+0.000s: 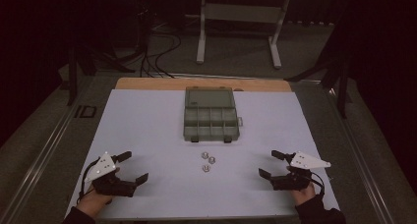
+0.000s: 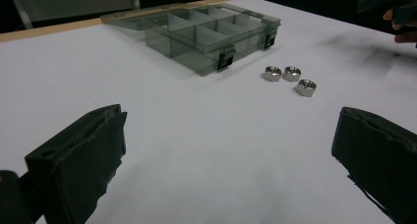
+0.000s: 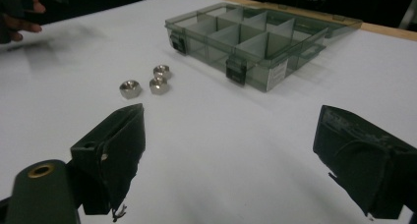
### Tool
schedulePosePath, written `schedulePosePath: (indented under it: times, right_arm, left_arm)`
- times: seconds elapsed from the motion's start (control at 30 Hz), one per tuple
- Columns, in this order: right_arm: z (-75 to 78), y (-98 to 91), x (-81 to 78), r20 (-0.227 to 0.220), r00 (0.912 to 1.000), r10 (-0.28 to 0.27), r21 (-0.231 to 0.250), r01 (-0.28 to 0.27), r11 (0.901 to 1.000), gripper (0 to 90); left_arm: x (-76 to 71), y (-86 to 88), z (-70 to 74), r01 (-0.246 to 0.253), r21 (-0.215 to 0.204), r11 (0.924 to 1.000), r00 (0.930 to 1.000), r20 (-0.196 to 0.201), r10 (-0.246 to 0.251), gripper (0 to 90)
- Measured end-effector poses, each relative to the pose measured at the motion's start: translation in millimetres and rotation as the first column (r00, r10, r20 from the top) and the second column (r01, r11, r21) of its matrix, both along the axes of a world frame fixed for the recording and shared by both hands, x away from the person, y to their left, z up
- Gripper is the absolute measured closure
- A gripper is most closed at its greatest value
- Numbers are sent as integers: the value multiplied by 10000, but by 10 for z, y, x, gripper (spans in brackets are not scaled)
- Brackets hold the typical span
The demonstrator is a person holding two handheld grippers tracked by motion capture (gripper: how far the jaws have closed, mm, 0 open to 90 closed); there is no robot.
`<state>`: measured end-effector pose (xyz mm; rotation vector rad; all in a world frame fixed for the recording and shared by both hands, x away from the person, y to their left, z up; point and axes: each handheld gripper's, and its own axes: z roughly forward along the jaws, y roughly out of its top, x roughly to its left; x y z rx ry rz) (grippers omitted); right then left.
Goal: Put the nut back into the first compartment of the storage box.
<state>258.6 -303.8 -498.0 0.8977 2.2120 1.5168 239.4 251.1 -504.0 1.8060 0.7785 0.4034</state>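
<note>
High view: three nuts (image 1: 208,161) loose on white counter (image 1: 147,121), just short of open organizer box (image 1: 211,114); left gripper (image 1: 129,166) and right gripper (image 1: 269,164) both spread, empty. Left gripper view: fingers (image 2: 78,160) wide apart. Right gripper view: same; risk of nudging clustered nuts away.

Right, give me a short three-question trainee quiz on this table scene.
1. How many shiny metal hex nuts lie on the white table?
2. True or false: the lid of the grey translucent plastic compartment box is shut.
3. Which stands nearer the box: A) the nuts, B) the left gripper, C) the right gripper?

Key:
1. Three, in a loose cluster, none inside the box.
2. False. The lid lies folded back and the compartments are open.
3. A. Both grippers rest open-jawed near the table's front edge, holding nothing.
</note>
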Motion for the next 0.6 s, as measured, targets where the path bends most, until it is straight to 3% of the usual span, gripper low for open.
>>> schedulePosePath:
  times: [0.1, 0.23, 0.33, 0.47, 0.53, 0.6]
  right_arm:
    - [8, -11, -5, 6, 10000, -52, -19, 52, 10000, 126]
    - [7, -13, 0, -8, 10000, -59, -43, 59, 10000, 133]
    - [25, -19, -10, 125, 9999, -101, 7, 101, 9999, 133]
    - [36, -20, -13, 192, 9997, -118, 122, 116, 9999, 133]
    - [39, -15, -12, 249, 9997, -88, 117, 85, 9999, 133]
    - [49, -14, -17, 294, 9995, -92, 99, 89, 9999, 133]
  left_arm:
    - [-1, -2, 5, 5, 30, 10000, 10000, 46, -5, 0]
    - [-32, -18, 62, -252, -194, 9995, 9985, 478, 261, 0]
    - [-33, -26, 100, -349, -569, 9978, 9992, 199, 361, 0]
    - [-34, -72, 170, -463, -579, 9972, 9989, -54, 461, 0]
    - [-45, -90, 240, -453, -399, 9982, 9986, 247, 463, 0]
    - [-44, -106, 341, -68, -703, 9975, 9991, 407, 96, 0]
